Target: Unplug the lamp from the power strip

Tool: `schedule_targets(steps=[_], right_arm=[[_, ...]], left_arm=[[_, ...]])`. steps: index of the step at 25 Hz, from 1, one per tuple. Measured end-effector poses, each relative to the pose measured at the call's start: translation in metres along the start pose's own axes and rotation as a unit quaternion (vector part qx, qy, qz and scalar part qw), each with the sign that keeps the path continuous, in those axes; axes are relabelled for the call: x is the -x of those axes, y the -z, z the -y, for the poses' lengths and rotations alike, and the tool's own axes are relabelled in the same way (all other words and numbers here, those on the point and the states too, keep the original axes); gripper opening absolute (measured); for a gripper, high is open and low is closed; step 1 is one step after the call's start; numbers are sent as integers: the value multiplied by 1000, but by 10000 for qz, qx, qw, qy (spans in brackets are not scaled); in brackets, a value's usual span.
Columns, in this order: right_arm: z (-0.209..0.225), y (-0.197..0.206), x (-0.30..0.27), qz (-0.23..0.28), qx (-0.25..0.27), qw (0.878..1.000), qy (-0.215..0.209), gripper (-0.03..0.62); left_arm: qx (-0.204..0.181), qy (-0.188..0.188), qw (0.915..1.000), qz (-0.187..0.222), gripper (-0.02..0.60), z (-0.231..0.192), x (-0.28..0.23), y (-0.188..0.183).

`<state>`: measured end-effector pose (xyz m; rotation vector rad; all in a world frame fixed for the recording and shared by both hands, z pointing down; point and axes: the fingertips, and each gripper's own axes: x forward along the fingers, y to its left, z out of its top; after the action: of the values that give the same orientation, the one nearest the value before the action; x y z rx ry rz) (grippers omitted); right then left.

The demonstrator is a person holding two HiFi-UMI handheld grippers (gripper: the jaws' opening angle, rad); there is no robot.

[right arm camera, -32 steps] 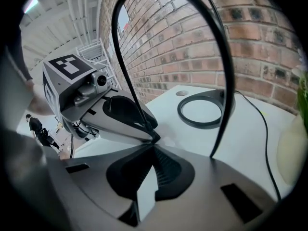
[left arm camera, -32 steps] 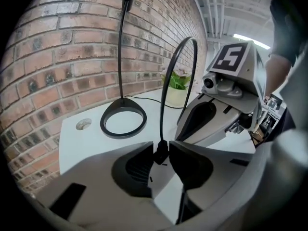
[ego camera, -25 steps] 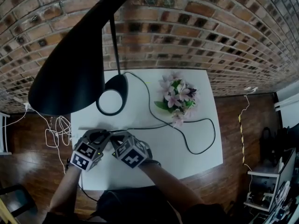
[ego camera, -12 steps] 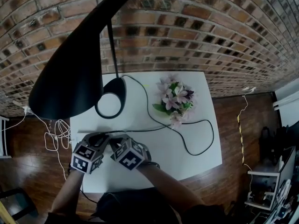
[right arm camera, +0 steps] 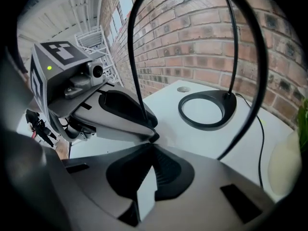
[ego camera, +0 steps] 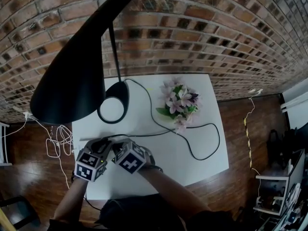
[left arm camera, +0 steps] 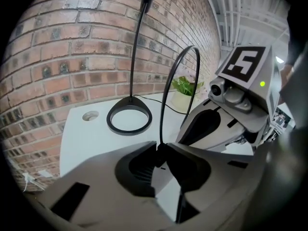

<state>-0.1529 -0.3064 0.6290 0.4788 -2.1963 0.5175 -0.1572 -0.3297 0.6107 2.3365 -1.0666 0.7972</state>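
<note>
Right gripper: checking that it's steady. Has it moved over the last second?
No. In the head view the right gripper keeps its gap from the lamp base.

Lamp (ego camera: 72, 76) all black, shade to ring base; lamp cord (ego camera: 211, 138) black too. Table (ego camera: 207, 153) plain white. Brick wall (ego camera: 192, 32) red-brown, mottled, pale mortar lines. Flowers (ego camera: 179, 102) pink and white, green leaves. Left gripper (left arm camera: 158, 150) and right gripper (right arm camera: 151, 146) grey, black jaw pads; marker cubes (ego camera: 130, 160) white with black square patterns. Floor (ego camera: 250, 124) dark reddish-brown wood. Loose cables (ego camera: 57, 139) on it white.
</note>
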Motion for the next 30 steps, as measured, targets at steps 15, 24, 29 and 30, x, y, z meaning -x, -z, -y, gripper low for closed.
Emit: schedule_targets(steps=[15,24,29,30], right_arm=[[0,-1,-2,-220,149,9995,191,-3],[1,-1,-2,-133,-194,9997,65,-3],[4,-5,1,-135,-374,9992,3,-3],[4,-5,1,-154,-363,9992,5,-3]], left_arm=[[-235,-241,9994,113,63,2,2,-4],[-430,-243,9987,103,63,2,3,-5],[-654,-176,9977,97,63,5,2,-5],[-300,-125,9993,169,61,2,3,-5]])
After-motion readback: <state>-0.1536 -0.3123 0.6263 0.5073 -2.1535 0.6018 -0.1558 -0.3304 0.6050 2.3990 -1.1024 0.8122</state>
